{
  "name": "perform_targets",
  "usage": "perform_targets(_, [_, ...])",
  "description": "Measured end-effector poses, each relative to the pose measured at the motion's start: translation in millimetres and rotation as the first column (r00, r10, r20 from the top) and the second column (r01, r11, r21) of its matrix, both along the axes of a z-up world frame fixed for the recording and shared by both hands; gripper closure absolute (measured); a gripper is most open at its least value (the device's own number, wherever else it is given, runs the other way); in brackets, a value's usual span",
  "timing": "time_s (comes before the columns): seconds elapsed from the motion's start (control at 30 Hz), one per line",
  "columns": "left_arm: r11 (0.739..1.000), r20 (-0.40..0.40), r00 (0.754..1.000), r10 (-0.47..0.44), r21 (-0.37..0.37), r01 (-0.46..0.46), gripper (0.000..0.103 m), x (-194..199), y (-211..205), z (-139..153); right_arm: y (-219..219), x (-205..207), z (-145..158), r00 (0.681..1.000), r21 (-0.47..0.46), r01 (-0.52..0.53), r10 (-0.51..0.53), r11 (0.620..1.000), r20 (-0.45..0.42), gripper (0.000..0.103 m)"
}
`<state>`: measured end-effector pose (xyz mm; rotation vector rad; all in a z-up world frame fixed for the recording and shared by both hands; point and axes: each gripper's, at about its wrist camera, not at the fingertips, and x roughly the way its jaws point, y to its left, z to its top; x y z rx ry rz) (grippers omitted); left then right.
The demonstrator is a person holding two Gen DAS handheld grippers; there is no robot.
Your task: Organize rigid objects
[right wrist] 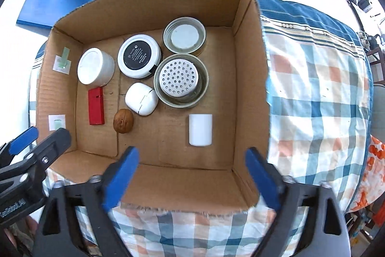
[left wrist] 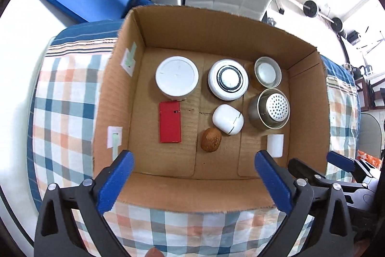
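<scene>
Both tongs hang above a cardboard box (left wrist: 168, 187) that sits on a checked cloth (left wrist: 60, 93). The left tongs (left wrist: 192, 160) stand spread wide with nothing between the blue pads (left wrist: 115, 182); the right tongs (right wrist: 191, 158) are likewise released and empty. No earlier view is given to compare.

All the objects lie on the box floor, beyond the fingertips of both tongs. At the far side, left to right, sit a white tub (left wrist: 176, 76), a white jar (left wrist: 228, 79) and a metal lid (left wrist: 267, 72). Nearer, a red case (left wrist: 170, 122) lies just in front of the tub, a white pod (left wrist: 227, 122) and a brown nut (left wrist: 211, 139) sit mid-floor almost touching, and a perforated metal cup (left wrist: 272, 108) stands just in front of the lid. A white cylinder (right wrist: 200, 129) lies on its side, apart from the rest and nearest the right tongs, towards their right pad.

In the left view the cylinder is partly hidden behind the right pad. The jar's label text in the right view is too small to read. The right tongs show only as a blue tip at the left view's right edge.

The near strip of the box floor is bare, as is the right side around the cylinder. The box walls stand up on all four sides.
</scene>
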<state>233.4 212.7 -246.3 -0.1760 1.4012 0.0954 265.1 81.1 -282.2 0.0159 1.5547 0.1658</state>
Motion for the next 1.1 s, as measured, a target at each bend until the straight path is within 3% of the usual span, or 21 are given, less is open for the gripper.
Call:
perform_targets(0.27, [1.000,0.076,0.997,0.012,0.019,-0.014,0.000,-27.3,-1.1,32.8,-24.2,-26.3,36.3,0.999,0.024,0.018,-0.019,1.000,0.049,0.000])
perform_targets(0.53, [0.998,0.174,0.985,-0.006,0.070,-0.006,0.000,-64.4,-15.5,89.4,-42.8,-63.7,106.3,0.985,0.054,0.015,-0.024,0.998,0.172,0.000])
perform_targets(0.9, [0.993,0.328,0.944,-0.040,0.118,0.002,0.000,-122.6,-35.5,182.7,-83.4,-135.3,213.0,0.936,0.067,0.047,-0.067,0.997,0.345,0.000])
perform_targets(1.1, [0.991,0.369,0.928,-0.052,0.132,0.003,0.000,-147.9,-42.8,214.1,-93.7,-167.2,257.6,0.903,0.055,0.044,-0.063,0.998,0.424,0.000])
